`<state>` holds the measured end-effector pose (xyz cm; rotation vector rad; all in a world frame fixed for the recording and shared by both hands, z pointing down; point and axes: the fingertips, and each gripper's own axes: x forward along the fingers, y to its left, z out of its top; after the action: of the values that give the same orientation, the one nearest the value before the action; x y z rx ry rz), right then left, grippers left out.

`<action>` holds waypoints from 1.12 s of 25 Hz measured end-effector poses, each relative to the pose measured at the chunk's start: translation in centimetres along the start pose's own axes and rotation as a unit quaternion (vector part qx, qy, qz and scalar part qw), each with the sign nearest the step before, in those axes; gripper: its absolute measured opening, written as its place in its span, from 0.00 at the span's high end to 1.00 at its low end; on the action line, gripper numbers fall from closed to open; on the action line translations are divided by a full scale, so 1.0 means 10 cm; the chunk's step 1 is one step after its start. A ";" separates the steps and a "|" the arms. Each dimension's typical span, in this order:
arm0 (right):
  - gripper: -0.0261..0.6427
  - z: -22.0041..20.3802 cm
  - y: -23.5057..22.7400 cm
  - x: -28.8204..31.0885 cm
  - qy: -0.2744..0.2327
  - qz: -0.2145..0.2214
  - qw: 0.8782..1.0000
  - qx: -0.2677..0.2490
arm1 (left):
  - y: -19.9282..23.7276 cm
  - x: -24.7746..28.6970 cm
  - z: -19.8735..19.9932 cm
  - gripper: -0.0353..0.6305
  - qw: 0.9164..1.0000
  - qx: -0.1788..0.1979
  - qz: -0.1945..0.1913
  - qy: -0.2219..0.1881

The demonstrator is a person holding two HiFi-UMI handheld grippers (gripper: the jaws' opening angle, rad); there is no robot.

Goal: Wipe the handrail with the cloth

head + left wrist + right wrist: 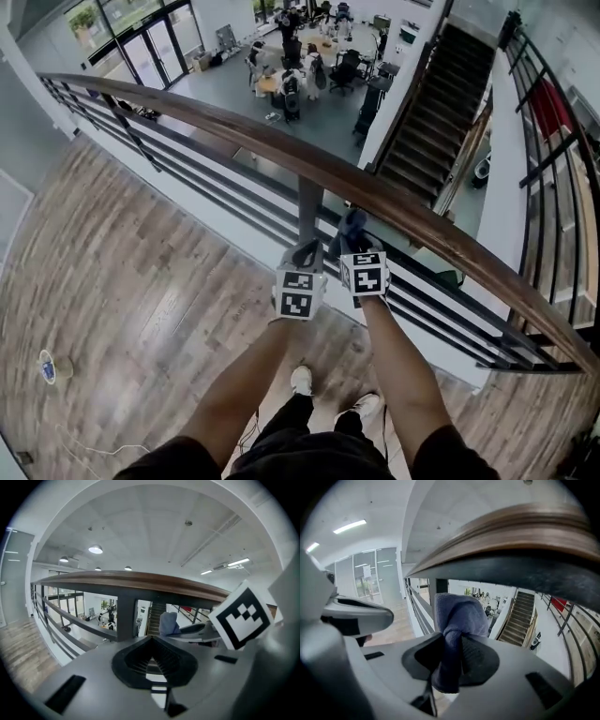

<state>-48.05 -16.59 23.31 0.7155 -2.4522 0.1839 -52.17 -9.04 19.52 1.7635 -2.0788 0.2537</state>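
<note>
Blue cloth (459, 613) is being gripped by the right gripper (452, 654), with the wooden handrail (234, 127) close above at twelve o'clock; the left gripper (152, 656), at its nine o'clock, is being held closed and empty. Wiping is judged not yet begun

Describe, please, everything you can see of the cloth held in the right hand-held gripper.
The cloth is blue-grey and fuzzy-looking, like microfibre. It is bunched and pinched between the closed jaws of the right hand-held gripper, its rounded top bulging beyond them and a tail trailing behind. It is held just under the wooden handrail; whether it touches the rail is unclear.
</note>
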 end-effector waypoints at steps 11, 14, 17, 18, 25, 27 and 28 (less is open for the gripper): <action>0.82 0.10 0.14 0.84 0.048 -0.014 0.999 0.002 | 0.75 0.13 -0.07 0.95 1.000 -0.003 0.021 0.011; 0.82 0.04 0.06 0.92 0.059 -0.009 0.997 0.046 | 0.74 0.16 -0.06 0.95 1.000 -0.002 0.017 0.012; 0.82 -0.03 -0.04 0.99 0.050 -0.009 0.996 0.073 | 0.69 0.20 -0.08 0.95 1.000 0.002 0.011 0.013; 0.82 -0.01 -0.04 0.97 0.049 -0.009 0.996 0.069 | 0.69 0.22 -0.08 0.95 1.000 0.003 0.011 0.014; 0.82 -0.05 -0.17 0.81 0.063 -0.017 0.997 0.048 | 0.51 0.30 -0.17 0.95 1.000 0.002 0.002 0.029; 0.82 -0.11 -0.23 0.74 0.065 -0.023 0.996 0.053 | 0.43 0.30 -0.19 0.95 1.000 -0.001 -0.003 0.029; 0.82 -0.14 -0.26 0.70 0.065 -0.025 0.996 0.056 | 0.39 0.30 -0.19 0.95 1.000 -0.001 -0.007 0.028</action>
<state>-50.85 -21.53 28.33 0.7861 -2.3117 0.3412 -55.97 -10.29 22.97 1.7487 -2.0270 0.2918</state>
